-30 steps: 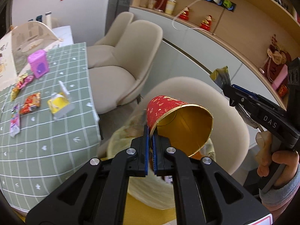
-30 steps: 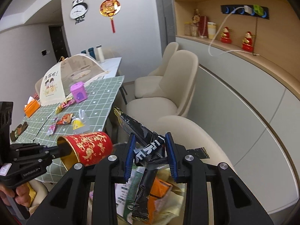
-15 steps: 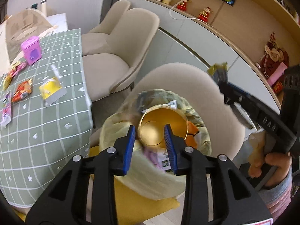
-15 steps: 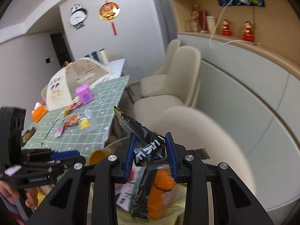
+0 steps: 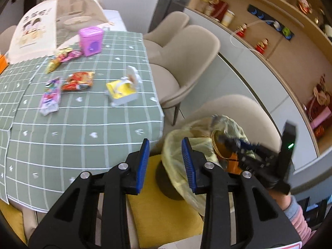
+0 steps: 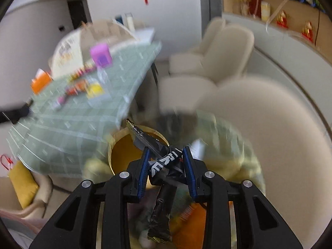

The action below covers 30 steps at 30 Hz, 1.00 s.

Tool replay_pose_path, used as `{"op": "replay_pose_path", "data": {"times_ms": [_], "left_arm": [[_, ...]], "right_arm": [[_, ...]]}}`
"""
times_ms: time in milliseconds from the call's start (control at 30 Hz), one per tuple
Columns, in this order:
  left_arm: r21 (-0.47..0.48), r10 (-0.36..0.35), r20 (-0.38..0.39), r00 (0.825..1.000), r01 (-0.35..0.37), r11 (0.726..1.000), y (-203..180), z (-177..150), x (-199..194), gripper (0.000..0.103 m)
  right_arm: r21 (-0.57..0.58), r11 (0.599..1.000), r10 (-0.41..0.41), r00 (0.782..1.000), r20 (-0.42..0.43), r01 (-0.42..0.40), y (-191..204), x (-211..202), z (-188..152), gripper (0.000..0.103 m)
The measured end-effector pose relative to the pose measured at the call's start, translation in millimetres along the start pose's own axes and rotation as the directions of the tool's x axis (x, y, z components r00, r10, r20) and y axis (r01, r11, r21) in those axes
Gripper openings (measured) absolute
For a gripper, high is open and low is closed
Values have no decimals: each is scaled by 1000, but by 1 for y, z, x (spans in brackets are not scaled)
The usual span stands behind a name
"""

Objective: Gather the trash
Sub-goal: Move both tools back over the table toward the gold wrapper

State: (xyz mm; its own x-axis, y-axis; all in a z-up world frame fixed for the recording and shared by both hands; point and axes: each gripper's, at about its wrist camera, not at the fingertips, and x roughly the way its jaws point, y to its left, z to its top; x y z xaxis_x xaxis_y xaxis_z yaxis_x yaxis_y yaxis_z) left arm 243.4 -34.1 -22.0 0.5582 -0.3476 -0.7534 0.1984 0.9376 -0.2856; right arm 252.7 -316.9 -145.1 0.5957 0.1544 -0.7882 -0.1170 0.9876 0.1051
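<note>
The step in hand looks like the drop-off: the right gripper [image 6: 166, 164] is clenched on a black wrapper [image 6: 164, 161] directly over the bin [image 5: 186, 145], a yellow-lined bag standing on a chair beside the worktop [image 5: 83, 134]. The wrapper is crumpled foil with white lettering, 1 end poking up past the fingers and a twisted tail hanging down into the bag. Just beyond it lies a gold-lined cup [image 6: 124, 155], mouth up, among orange packets, though this view is blurred by motion. The next move probably calls for parting the fingers so the wrapper falls inside the liner, clear of the rim. The left gripper [image 5: 166, 161] is released and holds nothing, hanging between the worktop edge and the bin. It seems free to reach for more litter. Farther out on the green checked cloth lie a yellow carton [image 5: 121, 90], a red packet [image 5: 77, 81], a purple-white packet [image 5: 49, 99] and more wrappers [image 5: 62, 57] near a pink box [image 5: 91, 41]. The light foil may cling to the pads.
</note>
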Motion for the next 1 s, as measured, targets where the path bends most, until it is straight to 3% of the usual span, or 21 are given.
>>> {"op": "replay_pose_path", "data": {"times_ms": [67, 200, 267, 300, 600, 733, 1000], "left_arm": [[-14, 16, 11, 1000, -16, 1000, 13, 0, -5, 31], [-43, 35, 21, 999, -34, 999, 34, -1, -9, 33], [-59, 34, 23, 999, -32, 998, 44, -2, -9, 35], [-68, 33, 25, 999, -31, 997, 48, -2, -9, 36], [-55, 23, 33, 999, -21, 998, 78, 0, -4, 37], [-60, 21, 24, 999, -19, 998, 104, 3, 0, 37], [-123, 55, 47, 997, -48, 991, 185, 25, 0, 37]], "right_arm": [[25, 1000, 1, 1000, -26, -1, -6, 4, -12, 31], [47, 999, 24, 1000, 3, -24, -6, -9, -16, 32], [49, 999, 14, 1000, 25, -15, -2, -18, -15, 45], [49, 999, 14, 999, 39, -16, 0, -22, -14, 46], [78, 996, -63, 988, 138, 53, 24, -60, 4, 46], [89, 996, -48, 979, 200, 30, 51, -76, 21, 46], [39, 999, 10, 983, 183, -17, 124, -55, 58, 46]]}}
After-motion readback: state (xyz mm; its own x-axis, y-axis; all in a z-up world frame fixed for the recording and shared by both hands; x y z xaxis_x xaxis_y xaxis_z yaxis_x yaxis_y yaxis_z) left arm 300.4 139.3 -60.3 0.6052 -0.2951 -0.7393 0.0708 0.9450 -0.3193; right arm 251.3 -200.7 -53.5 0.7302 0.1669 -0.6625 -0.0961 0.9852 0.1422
